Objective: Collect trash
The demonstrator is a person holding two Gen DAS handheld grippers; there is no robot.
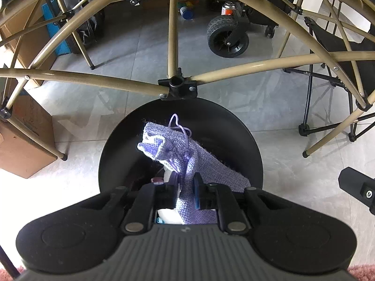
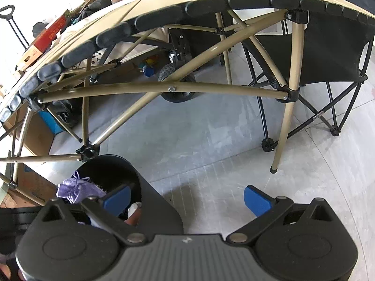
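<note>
between the pinched fingers of the left tool hangs a lilac woven drawstring pouch, held over the mouth of the black bin on the tiled floor, beside the folding desk's tan frame. the pouch looks light, soft and floppy, not fragile; its coarse weave should resist slipping, and the bunched middle now clamped seems the best hold. the right tool stands wide open, holding nothing, at the bin's edge.
</note>
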